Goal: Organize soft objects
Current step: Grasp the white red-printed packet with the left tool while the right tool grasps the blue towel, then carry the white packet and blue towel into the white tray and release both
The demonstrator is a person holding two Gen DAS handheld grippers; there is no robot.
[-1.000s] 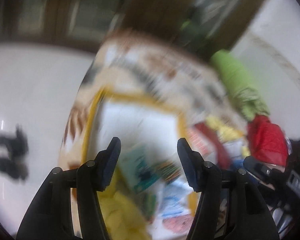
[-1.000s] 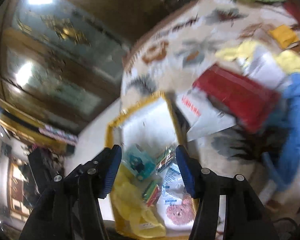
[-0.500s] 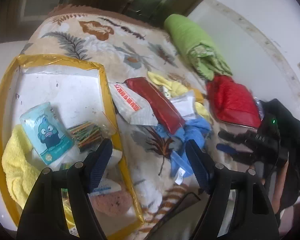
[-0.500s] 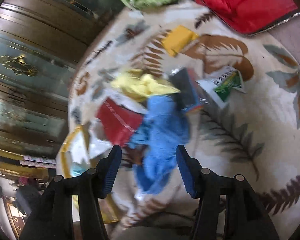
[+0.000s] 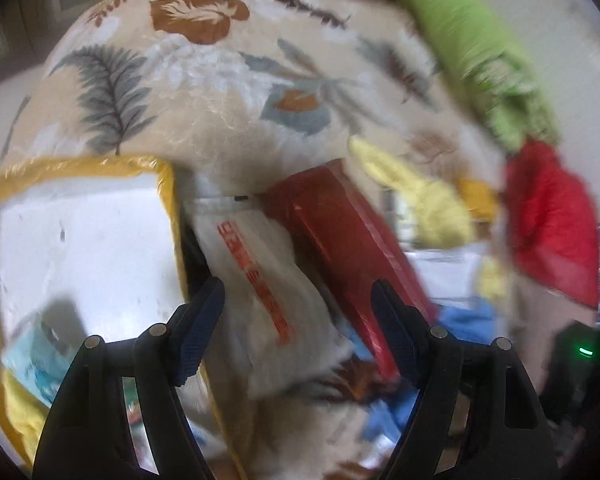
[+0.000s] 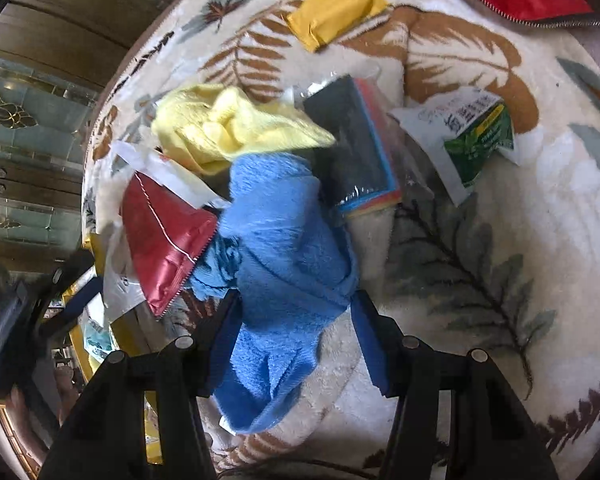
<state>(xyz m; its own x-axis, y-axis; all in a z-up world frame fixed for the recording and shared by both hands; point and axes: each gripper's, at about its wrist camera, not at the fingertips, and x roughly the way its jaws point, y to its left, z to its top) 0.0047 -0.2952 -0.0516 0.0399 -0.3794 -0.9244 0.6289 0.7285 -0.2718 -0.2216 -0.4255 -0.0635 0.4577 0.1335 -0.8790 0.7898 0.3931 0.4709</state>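
Observation:
My left gripper [image 5: 298,286] hovers over a white pouch with red lettering [image 5: 260,280]. Its jaws are wide and closing, and the pads do not press on the pouch lying under the gap. A dark red pouch [image 5: 340,232] lies beside it. My right gripper [image 6: 296,296] points down over a crumpled blue towel [image 6: 284,240]. The towel sits between its fingers, which stand open around it. A yellow cloth [image 6: 228,128] lies just beyond the towel. A yellow-rimmed white tray [image 5: 168,200] lies left of the white pouch.
On the leaf-patterned blanket [image 6: 480,260] lie a black packet of coloured sheets [image 6: 352,148], a yellow packet [image 6: 336,12] and a green-and-white sachet [image 6: 472,128]. A green cloth [image 5: 480,48] and a red padded item [image 5: 552,220] lie at the far right. The tray holds a light blue packet [image 5: 32,356].
The left gripper swung from over the tray to the white pouch and opened wider. The right gripper swung across the blanket and sank over the blue towel, which now lies between its fingers.

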